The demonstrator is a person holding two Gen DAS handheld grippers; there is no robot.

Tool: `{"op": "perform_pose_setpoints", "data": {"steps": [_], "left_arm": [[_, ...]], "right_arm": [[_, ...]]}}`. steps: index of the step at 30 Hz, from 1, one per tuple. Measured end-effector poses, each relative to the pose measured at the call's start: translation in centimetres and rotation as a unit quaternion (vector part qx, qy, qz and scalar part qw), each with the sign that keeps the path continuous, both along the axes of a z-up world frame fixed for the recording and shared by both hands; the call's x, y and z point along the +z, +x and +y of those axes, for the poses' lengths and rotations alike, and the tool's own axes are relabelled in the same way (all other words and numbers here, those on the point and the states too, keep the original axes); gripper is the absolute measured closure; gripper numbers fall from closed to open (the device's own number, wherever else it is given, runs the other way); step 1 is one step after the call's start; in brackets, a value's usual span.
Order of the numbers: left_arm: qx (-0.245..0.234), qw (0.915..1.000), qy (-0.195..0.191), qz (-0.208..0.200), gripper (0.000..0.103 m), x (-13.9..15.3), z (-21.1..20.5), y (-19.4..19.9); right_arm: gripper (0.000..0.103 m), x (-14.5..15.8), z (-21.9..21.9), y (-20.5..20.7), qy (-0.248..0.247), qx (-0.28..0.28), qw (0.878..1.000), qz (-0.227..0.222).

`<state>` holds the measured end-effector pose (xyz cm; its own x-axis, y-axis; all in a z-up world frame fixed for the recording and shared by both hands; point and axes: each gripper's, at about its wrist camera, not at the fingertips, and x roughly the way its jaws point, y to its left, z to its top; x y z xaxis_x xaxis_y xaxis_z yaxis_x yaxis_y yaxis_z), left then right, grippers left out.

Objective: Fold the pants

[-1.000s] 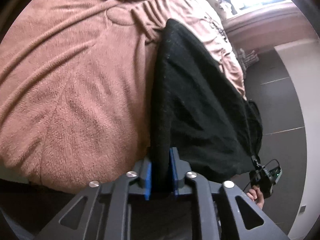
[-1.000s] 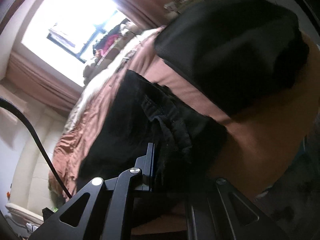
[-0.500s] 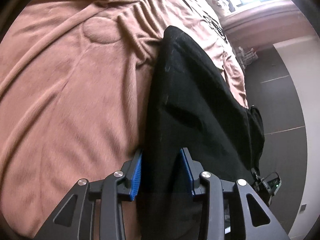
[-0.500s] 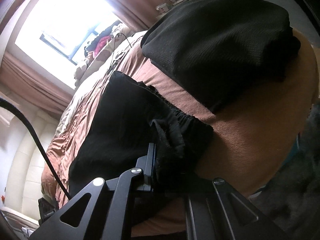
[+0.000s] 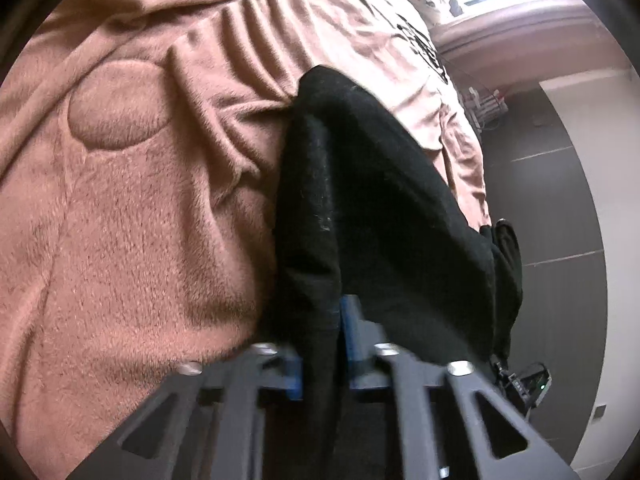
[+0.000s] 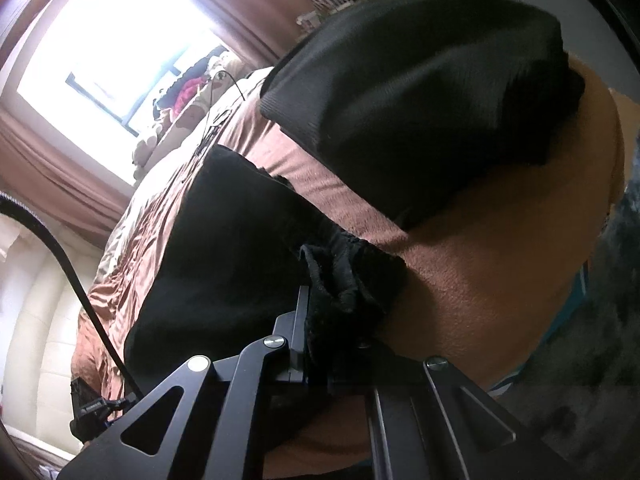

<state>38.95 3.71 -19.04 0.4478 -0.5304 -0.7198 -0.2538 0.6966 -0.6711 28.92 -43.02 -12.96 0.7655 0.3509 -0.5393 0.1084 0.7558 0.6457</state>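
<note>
Two ends of the black pants (image 5: 384,208) are gripped at once, the garment lying long across the brown blanket (image 5: 120,220) toward the bright window (image 6: 108,52). At one end the left gripper (image 5: 324,344) pinches a narrow fold between its blue pads; at the other the right gripper (image 6: 340,344) bites the bunched waistband. Since the length runs straight away from both claws, the fold probably carries these ends forward, clear of the other dark garment (image 6: 420,92) alongside.
</note>
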Motion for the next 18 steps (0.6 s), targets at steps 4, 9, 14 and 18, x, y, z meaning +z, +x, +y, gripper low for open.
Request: {"op": "perform_pose_setpoints", "data": {"steps": [4, 9, 14, 18], "left_arm": [[0.014, 0.9998, -0.003, -0.013, 0.097, 1.6, 0.5, -0.4], [0.019, 0.9993, 0.006, -0.03, 0.098, 4.1, 0.7, -0.7], [0.025, 0.9986, 0.012, -0.045, 0.098, 5.8, 1.8, -1.4], [0.033, 0.9982, 0.012, -0.049, 0.098, 6.1, 3.4, -2.3]], "right_arm": [[0.102, 0.5, 0.3, -0.3, 0.001, 0.0, 1.0, 0.004], [0.102, 1.3, 0.3, -0.4, -0.004, 0.001, 1.0, 0.007], [0.102, 1.6, 1.2, -0.8, -0.006, 0.004, 1.0, 0.007], [0.102, 2.0, 2.2, -0.9, -0.008, 0.018, 1.0, 0.007]]}}
